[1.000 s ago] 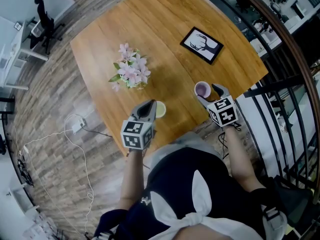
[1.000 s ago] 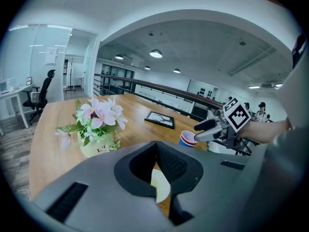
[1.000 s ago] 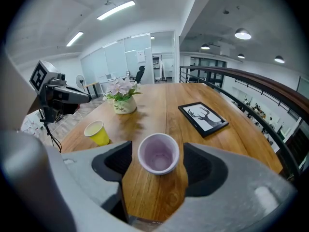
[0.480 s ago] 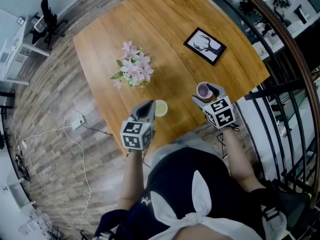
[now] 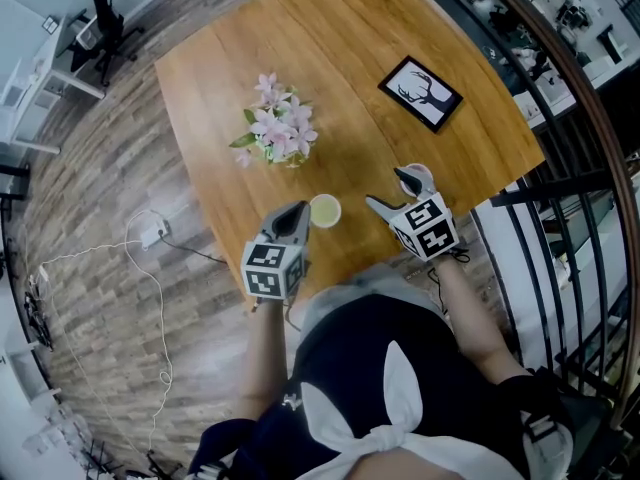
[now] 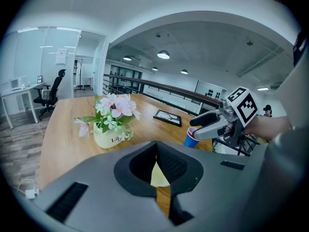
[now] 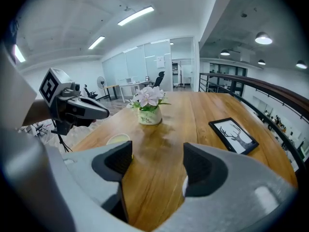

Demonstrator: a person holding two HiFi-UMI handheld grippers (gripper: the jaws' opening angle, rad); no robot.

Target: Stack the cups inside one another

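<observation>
A pale yellow cup (image 5: 325,210) stands near the table's front edge, just right of the tips of my left gripper (image 5: 294,216). That gripper's jaws are together; the yellow cup (image 6: 158,176) shows through the slit between them. A blue cup with a pale purple inside (image 5: 420,175) stands further right, mostly hidden behind the right finger of my right gripper (image 5: 388,190). The right gripper is open, with bare wood between its jaws. In the left gripper view the blue cup (image 6: 191,138) sits just behind the right gripper (image 6: 200,124). In the right gripper view only a white sliver of its rim (image 7: 185,185) shows.
A white pot of pink flowers (image 5: 276,131) stands mid-table. A black-framed deer picture (image 5: 421,93) lies at the far right. The wooden table (image 5: 350,58) ends close in front of me. A dark railing (image 5: 560,178) runs along the right side.
My right gripper swung left and its jaws spread wider; the blue cup, earlier between them, now sits at its right finger. The left gripper and yellow cup stayed put.
</observation>
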